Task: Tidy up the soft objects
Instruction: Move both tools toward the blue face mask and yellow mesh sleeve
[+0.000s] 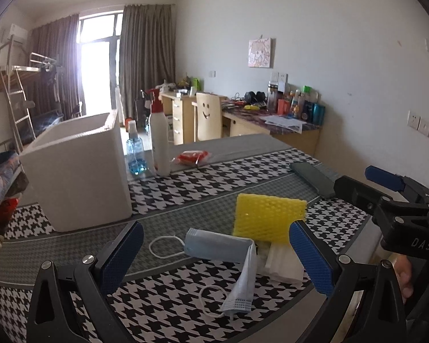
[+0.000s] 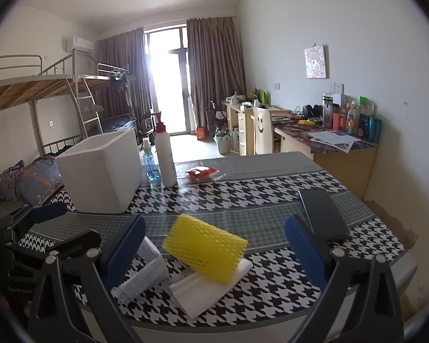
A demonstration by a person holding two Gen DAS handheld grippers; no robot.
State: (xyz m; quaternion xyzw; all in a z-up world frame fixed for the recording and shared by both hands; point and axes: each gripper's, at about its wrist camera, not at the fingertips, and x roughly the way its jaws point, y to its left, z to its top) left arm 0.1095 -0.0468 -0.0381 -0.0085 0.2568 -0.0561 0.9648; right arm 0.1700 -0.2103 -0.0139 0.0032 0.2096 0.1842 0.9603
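A crumpled blue face mask [image 1: 223,251] lies on the houndstooth tablecloth between my left gripper's [image 1: 214,257] open fingers. A yellow foam net sleeve [image 1: 267,217] lies just behind it, over white foam sheets [image 1: 283,265]. In the right wrist view the yellow sleeve [image 2: 204,247] and white sheets [image 2: 211,288] lie between my right gripper's [image 2: 214,254] open fingers, with the mask [image 2: 146,271] beside the left finger. A white foam box [image 1: 80,168] stands open at the left, and also shows in the right wrist view [image 2: 100,168]. Both grippers hold nothing.
A white spray bottle [image 1: 160,140] and a blue bottle [image 1: 135,151] stand behind the box. A red packet [image 1: 191,157] lies further back. A dark flat case [image 2: 323,214] lies at the right. The right gripper [image 1: 386,194] shows at the left wrist view's right edge.
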